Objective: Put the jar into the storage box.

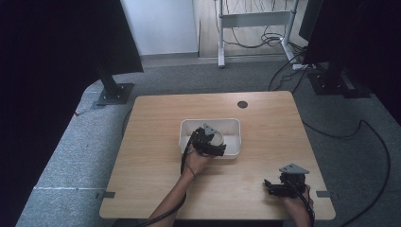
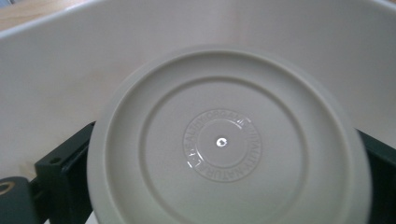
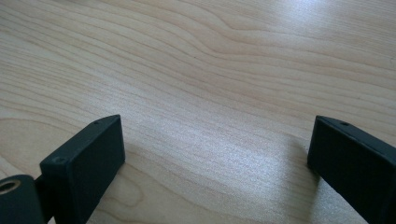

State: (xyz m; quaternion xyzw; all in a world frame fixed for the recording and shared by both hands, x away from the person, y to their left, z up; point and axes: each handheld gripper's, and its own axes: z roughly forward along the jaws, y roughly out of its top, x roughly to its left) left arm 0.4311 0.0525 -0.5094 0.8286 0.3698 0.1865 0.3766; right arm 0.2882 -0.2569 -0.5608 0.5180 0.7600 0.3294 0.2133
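The left gripper (image 1: 213, 144) fingers squeeze a round white plastic lid (image 2: 227, 140) inside the white plastic tub (image 1: 232, 125), maybe to drop it; the right gripper (image 1: 273, 187) rests near, fingers apart, on the wooden worktop (image 1: 156, 142).

L claw (image 1: 213, 142) jaws clamped, forearm stretched fwd, R claw (image 1: 274, 188) jaws wide apart, low

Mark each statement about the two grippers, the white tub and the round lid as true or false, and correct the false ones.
1. The left gripper holds a round lid between its jaws. True.
2. The left gripper is over the white tub. True.
3. The right gripper grips a cup. False: its open jaws hold nothing, above bare wooden table.
4. The tub sits on the floor. False: it sits on the table.
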